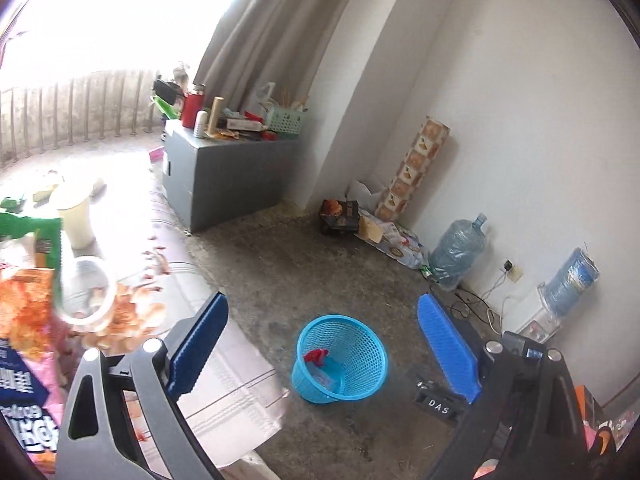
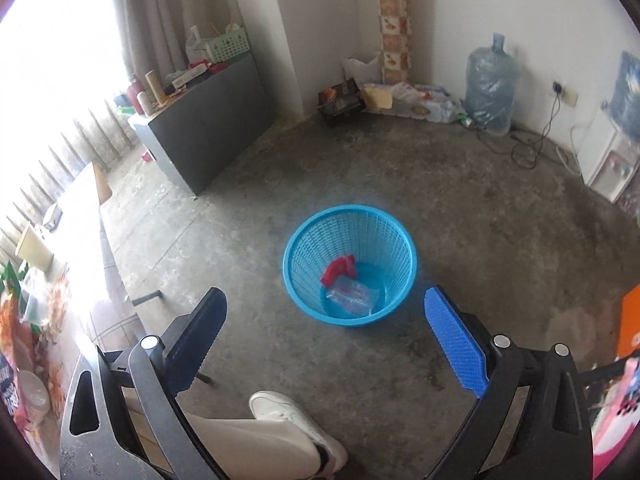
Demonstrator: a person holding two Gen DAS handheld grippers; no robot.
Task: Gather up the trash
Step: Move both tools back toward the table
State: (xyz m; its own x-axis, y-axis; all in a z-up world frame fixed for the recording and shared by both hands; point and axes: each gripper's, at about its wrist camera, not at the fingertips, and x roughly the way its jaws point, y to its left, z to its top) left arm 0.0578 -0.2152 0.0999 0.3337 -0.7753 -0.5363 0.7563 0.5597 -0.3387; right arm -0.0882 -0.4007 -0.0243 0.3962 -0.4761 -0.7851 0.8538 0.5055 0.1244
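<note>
A blue mesh basket point(image 1: 340, 358) point(image 2: 349, 265) stands on the concrete floor. Inside it lie a red wrapper point(image 2: 340, 269) and a clear plastic packet point(image 2: 354, 296). My left gripper point(image 1: 322, 308) is open and empty, high above the floor, with the basket seen between its blue fingers point(image 1: 446, 350). My right gripper point(image 2: 326, 302) is open and empty too, pointing down at the basket from above. On the table at the left lie snack bags point(image 1: 24, 312), spilled chips point(image 1: 132, 312), a clear cup point(image 1: 86, 296) and a cream cup point(image 1: 76, 216).
A grey cabinet point(image 1: 224, 176) loaded with clutter stands by the curtain. Boxes and bags point(image 1: 372, 224), two water bottles point(image 1: 458, 252) and a dispenser point(image 1: 536, 316) line the wall, with cables on the floor. A person's white shoe point(image 2: 292, 416) and leg are below my right gripper.
</note>
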